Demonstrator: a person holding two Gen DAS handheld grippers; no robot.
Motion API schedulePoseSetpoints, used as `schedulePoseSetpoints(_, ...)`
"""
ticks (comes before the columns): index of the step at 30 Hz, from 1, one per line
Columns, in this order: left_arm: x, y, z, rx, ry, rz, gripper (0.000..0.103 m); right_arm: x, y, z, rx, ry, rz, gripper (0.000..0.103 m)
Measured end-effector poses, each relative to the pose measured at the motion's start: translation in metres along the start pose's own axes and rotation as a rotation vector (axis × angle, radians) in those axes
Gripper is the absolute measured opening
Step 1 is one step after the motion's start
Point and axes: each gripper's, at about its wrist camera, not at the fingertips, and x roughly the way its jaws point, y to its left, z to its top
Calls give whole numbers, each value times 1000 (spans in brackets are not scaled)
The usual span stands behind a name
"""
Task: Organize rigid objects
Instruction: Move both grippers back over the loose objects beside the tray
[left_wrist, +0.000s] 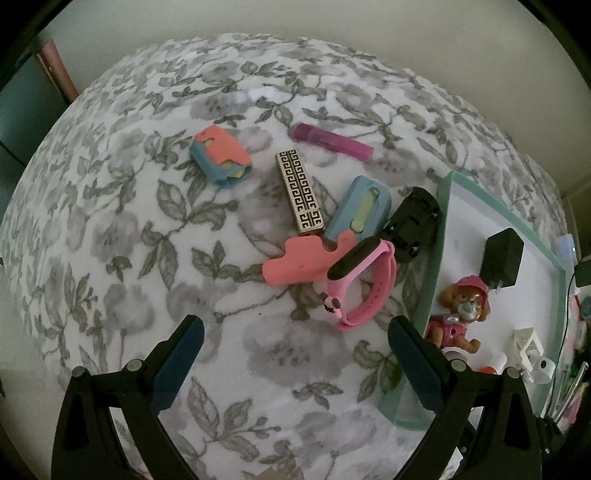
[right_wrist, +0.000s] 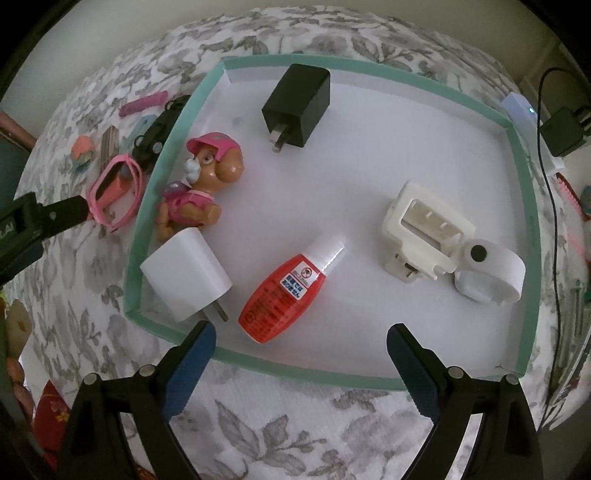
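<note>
While unheld, pink watch (left_wrist: 364, 280) lies curled.

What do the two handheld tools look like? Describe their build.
Left tool and right tool match: black plastic arms with silver rivets, each ending in two dark blue ribbed fingers. No cables, sleeves or hands show in either view.

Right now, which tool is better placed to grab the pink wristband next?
Left. The left tool hangs open right in front of the pink silicone wristband, which lies on the floral cover outside the mint-rimmed white tray. The right tool is open over the tray, off to the side.
</note>
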Motion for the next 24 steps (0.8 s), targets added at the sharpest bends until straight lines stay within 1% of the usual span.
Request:
schedulePoseSetpoints(5,0,2,1,-9,0,-7,100,1,-2,1,7,-6,0,95)
schedulePoseSetpoints(7,0,4,3,-15,-3,-15,100,-9,-6,-1,10,-38,0,95)
schedulePoseSetpoints(12,-6,12,10,-44,-41,-42,100,-50,-7,6,53,-240,85,95)
schedulePoseSetpoints(15,-9,24,16,-80,-67,-61,100,-63,-1,9,55,-322,104,95)
schedulePoseSetpoints(17,-9,34,20,-110,-76,-88,100,-67,7,11,43,-351,110,95)
schedulePoseSetpoints(19,-9,43,24,-134,-82,-100,100,-70,16,15,25,-373,122,95)
schedulePoseSetpoints(22,-8,52,28,-141,-80,-83,100,-67,33,24,11,-384,146,95)
schedulePoseSetpoints(24,-7,59,31,-144,-78,-73,100,-65,41,31,12,-376,182,95)
